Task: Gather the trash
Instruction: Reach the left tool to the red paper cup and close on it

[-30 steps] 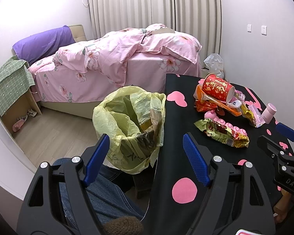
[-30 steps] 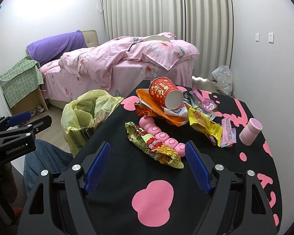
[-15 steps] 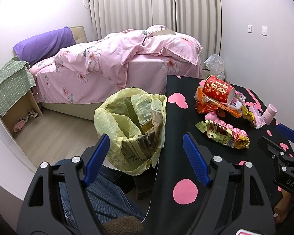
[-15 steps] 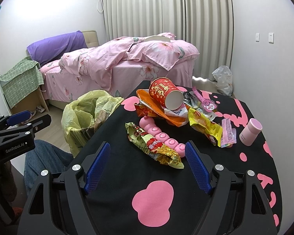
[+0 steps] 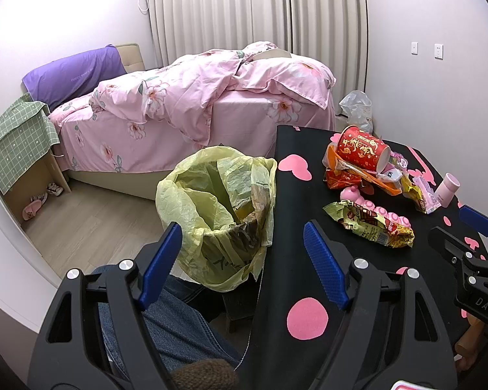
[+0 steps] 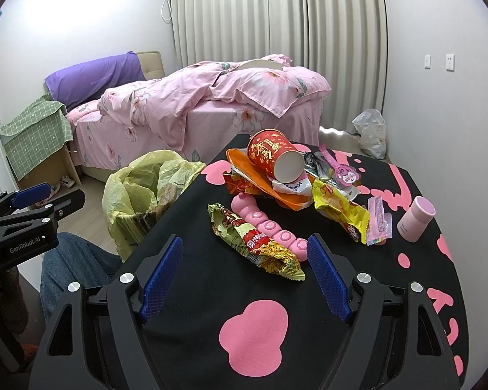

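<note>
A pile of trash lies on the black table: a green-and-red snack wrapper nearest, a red paper cup on its side, an orange wrapper and a yellow wrapper. The snack wrapper and cup also show in the left wrist view. A bin with a yellow-green bag stands left of the table. My left gripper is open and empty in front of the bin. My right gripper is open and empty just short of the snack wrapper.
A pink bumpy toy lies beside the snack wrapper and a pink bottle stands at the right. A bed with a pink duvet is behind. A person's jeans-clad leg is under the left gripper.
The left wrist view has shifted slightly, with the bin and table a little lower in frame. The right gripper has barely moved. Both stay open.
</note>
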Action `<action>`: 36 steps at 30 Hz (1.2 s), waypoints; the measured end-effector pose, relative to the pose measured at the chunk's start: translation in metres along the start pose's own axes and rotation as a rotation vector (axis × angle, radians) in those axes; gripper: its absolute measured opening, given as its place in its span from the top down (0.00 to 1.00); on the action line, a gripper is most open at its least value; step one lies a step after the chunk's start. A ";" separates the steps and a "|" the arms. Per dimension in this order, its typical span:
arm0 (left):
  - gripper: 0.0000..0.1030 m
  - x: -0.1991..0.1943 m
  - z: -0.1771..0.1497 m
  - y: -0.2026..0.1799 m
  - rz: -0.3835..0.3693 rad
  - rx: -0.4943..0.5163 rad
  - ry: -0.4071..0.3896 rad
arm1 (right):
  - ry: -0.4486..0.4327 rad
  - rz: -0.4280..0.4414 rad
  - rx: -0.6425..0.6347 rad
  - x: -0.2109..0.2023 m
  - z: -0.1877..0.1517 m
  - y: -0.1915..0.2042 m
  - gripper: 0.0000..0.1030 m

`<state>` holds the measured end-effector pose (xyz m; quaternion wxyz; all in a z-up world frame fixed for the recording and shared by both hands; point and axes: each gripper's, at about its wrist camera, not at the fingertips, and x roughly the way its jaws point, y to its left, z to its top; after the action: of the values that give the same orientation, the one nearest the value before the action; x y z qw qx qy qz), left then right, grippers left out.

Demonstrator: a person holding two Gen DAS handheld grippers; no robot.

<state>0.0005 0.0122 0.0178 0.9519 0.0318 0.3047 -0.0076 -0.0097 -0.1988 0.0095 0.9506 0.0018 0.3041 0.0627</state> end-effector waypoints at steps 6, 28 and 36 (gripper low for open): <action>0.29 0.000 0.000 0.000 -0.002 -0.004 -0.001 | 0.003 0.000 -0.004 0.001 0.000 0.000 0.27; 0.23 0.107 0.100 -0.105 -0.496 0.012 0.026 | 0.017 -0.288 0.072 0.040 0.014 -0.147 0.27; 0.24 0.201 0.127 -0.151 -0.472 -0.067 0.189 | 0.031 -0.283 0.111 0.069 0.024 -0.180 0.27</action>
<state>0.2324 -0.1461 -0.0041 0.8915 -0.0712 0.3915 -0.2166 0.0814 -0.3679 -0.0186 0.9436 0.0103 0.3189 -0.0887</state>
